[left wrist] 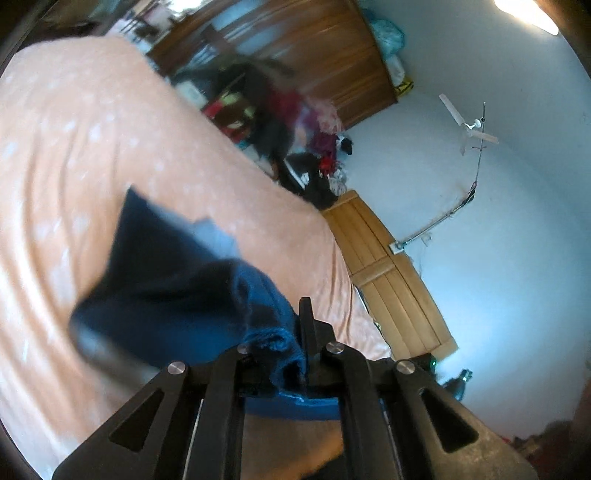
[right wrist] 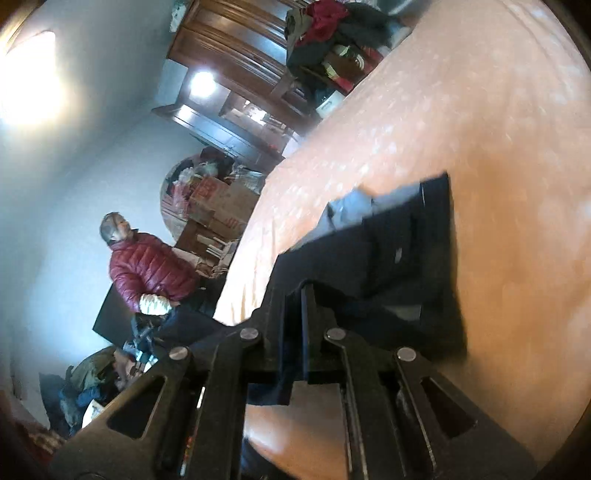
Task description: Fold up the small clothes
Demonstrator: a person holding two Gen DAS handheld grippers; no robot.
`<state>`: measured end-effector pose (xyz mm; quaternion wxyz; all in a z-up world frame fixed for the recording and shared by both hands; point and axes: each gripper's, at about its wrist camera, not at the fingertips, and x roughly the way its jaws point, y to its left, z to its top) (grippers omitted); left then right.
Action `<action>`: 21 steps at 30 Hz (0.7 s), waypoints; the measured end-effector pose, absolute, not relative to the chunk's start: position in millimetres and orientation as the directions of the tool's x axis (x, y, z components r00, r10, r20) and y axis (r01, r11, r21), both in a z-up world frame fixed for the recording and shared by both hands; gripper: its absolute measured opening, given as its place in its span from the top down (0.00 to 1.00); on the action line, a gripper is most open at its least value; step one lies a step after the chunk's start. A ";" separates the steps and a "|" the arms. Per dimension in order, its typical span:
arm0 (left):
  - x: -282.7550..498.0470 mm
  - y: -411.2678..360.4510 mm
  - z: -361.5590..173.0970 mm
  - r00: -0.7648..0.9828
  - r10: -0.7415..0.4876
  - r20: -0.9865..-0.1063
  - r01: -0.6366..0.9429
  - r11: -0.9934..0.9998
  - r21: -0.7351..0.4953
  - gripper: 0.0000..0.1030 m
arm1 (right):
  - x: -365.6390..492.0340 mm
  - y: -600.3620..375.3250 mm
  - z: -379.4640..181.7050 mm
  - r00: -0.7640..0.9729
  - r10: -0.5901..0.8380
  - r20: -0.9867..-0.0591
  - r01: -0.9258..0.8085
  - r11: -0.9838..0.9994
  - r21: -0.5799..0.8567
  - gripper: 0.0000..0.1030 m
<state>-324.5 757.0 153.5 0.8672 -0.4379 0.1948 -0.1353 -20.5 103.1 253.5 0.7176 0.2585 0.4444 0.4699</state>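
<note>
Left gripper (left wrist: 295,332) clenched on a bunched, frayed blue edge of the dark blue garment (left wrist: 166,266), jaws pinching the cloth tight. Right gripper (right wrist: 295,325) likewise clamped on a dark edge of the same garment (right wrist: 388,258), fabric trapped between the jaws and a flap hanging down below them. Garment lifted at both gripped ends, the rest trailing onto the bed (left wrist: 74,147), over its peach sheet with pale specks. Far corner of the garment lying flat on the sheet, toward the middle of the bed; a lighter grey-blue patch (right wrist: 351,203) showing on its far side, too blurred to tell whether lining or label. Both views smeared by motion.

Past the bed's side edge in the left view, a light wooden panel (left wrist: 388,277), and further on a heap of dark and red clothes (left wrist: 321,162) near the bed's far corner. Beyond that, a brown wooden wardrobe (left wrist: 332,55) and a pale blue wall carrying a white fan (left wrist: 469,127).

Past the bed's opposite edge in the right view, a person in a red padded jacket (right wrist: 151,273), with cardboard boxes (right wrist: 221,206) behind. Further still, dark wooden furniture (right wrist: 229,74) and piled clothes (right wrist: 325,26) by the bed's far corner.
</note>
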 end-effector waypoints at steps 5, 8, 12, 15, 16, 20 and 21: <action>-200.6 792.5 129.2 0.869 -0.378 -0.318 -0.007 0.633 -0.774 0.83 | 71.0 149.2 215.4 0.168 0.852 -0.495 -0.444 0.514 0.734 0.89; -131.8 810.7 72.6 0.818 -0.311 -0.484 -0.171 0.672 -0.721 0.59 | 116.1 166.8 164.1 0.233 0.736 -0.636 -0.401 0.669 0.626 0.45; -77.8 819.7 -22.3 0.639 -0.230 -0.734 -0.385 0.731 -0.564 0.52 | 135.4 172.5 108.3 0.188 0.702 -0.687 -0.325 0.704 0.631 0.41; -81.2 810.0 -21.9 0.691 -0.223 -0.687 -0.306 0.771 -0.558 0.34 | 129.1 187.0 94.5 0.181 0.644 -0.743 -0.390 0.741 0.547 0.39; -81.0 808.0 -19.3 0.695 -0.224 -0.683 -0.292 0.780 -0.553 0.32 | 126.4 193.7 92.6 0.187 0.618 -0.763 -0.418 0.753 0.508 0.39; -77.8 805.1 -13.2 0.694 -0.220 -0.686 -0.275 0.799 -0.535 0.25 | 118.8 214.9 117.4 0.274 0.588 -0.761 -0.526 0.754 0.393 0.40; -76.7 803.2 -11.0 0.695 -0.219 -0.685 -0.273 0.800 -0.533 0.24 | 119.8 219.5 121.0 0.284 0.590 -0.756 -0.547 0.747 0.377 0.40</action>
